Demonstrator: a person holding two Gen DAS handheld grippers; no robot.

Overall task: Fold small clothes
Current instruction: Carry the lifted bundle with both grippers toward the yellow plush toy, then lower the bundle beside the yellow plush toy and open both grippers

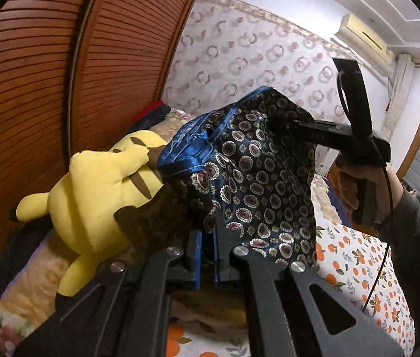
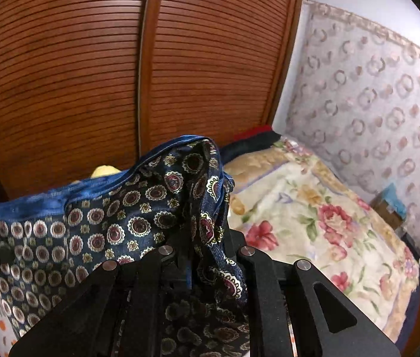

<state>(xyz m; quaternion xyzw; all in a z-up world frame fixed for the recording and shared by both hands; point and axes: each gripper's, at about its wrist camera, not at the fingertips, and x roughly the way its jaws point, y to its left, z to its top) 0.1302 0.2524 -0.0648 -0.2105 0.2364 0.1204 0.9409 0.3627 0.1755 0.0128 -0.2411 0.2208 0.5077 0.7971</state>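
Observation:
A pair of dark satin shorts (image 1: 257, 178) with a medallion print and a shiny blue waistband (image 1: 189, 148) hangs in the air between both grippers. My left gripper (image 1: 207, 247) is shut on the cloth at the lower edge of the left wrist view. Across from it, my right gripper (image 1: 287, 126) pinches the far upper corner, held by a hand (image 1: 358, 184) in a grey sleeve. In the right wrist view the shorts (image 2: 105, 223) drape over and to the left of my right gripper (image 2: 193, 255), which is shut on a bunched fold. The fingertips of both are hidden by fabric.
A yellow plush toy (image 1: 99, 196) lies on the bed at the left, beside brown louvred wardrobe doors (image 1: 31, 89). An orange-print sheet (image 1: 358, 253) covers the bed below the shorts. A floral blanket (image 2: 314, 223) spreads towards the patterned wall (image 2: 373, 89).

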